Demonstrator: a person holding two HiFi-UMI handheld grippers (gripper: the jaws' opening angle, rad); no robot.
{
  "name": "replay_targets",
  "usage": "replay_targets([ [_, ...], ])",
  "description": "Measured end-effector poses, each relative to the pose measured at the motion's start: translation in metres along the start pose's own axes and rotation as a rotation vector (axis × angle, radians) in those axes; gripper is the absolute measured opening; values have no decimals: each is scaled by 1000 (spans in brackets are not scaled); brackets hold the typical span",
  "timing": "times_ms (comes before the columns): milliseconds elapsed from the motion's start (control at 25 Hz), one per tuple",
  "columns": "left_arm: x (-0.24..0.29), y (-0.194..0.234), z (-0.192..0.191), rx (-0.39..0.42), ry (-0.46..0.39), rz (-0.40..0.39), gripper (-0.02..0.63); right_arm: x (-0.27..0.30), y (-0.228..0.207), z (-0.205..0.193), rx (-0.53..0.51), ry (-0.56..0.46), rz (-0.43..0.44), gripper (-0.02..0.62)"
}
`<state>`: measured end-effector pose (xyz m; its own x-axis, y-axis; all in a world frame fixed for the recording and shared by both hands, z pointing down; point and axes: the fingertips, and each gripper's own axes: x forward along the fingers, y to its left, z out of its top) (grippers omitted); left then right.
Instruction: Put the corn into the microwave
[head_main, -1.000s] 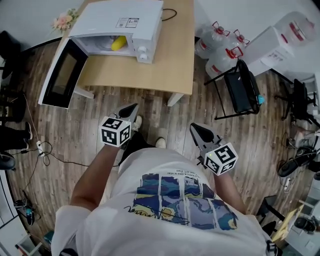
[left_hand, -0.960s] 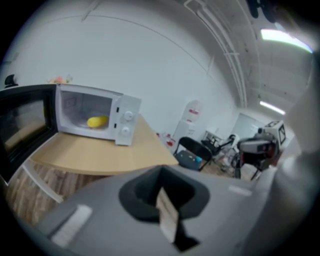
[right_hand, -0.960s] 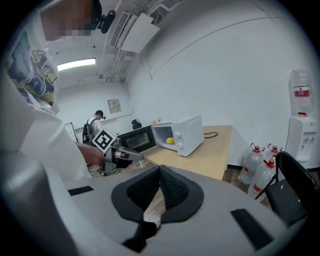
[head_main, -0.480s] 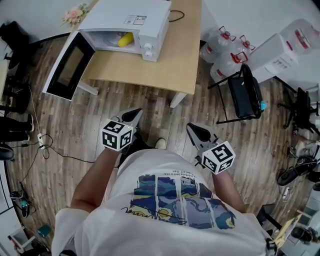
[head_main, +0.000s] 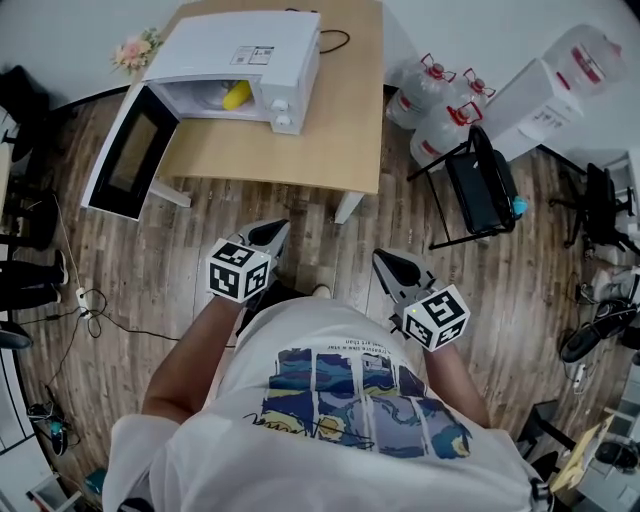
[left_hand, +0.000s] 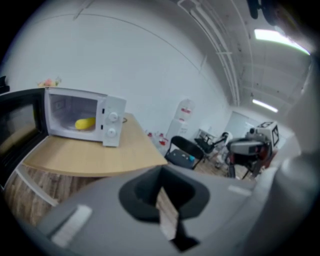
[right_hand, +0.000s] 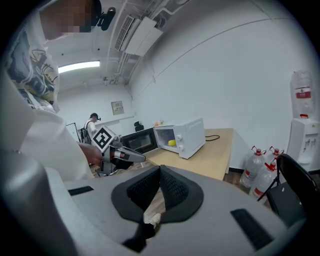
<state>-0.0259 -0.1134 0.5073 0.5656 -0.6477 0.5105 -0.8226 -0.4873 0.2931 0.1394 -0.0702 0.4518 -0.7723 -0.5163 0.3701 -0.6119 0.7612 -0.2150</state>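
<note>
Here the wooden table (head_main: 310, 140) carries a white microwave (head_main: 240, 45) at its far left corner, with the door open past the left edge. The left gripper (head_main: 274, 232) and the right gripper (head_main: 385, 260) are both closed and empty, well apart from the table. The yellow corn (head_main: 236, 95) lies inside the microwave.

Open wooden floor (head_main: 300, 215) lies between my left tool (head_main: 270, 233), my right tool (head_main: 389, 262) and the desk (head_main: 330, 130). The microwave (head_main: 240, 45) stands at the desk's far left. Its door (head_main: 125, 150) is swung wide past the desk's edge on my left, so the cavity mouth faces me, with the corn (head_main: 237, 95) lying inside. Bare desk top runs to the microwave's right. A black chair (head_main: 480, 185) and water jugs (head_main: 415, 90) crowd the right side.
</note>
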Motion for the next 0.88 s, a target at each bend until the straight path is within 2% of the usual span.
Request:
replay_targets([
  [440,14,-5,7,28,4,-10,8,-4,-6,1,-8,-4,-10,9],
  [880,-7,5,-20,-11,33,47,8,-4,6,-5,-38,12,20,9],
])
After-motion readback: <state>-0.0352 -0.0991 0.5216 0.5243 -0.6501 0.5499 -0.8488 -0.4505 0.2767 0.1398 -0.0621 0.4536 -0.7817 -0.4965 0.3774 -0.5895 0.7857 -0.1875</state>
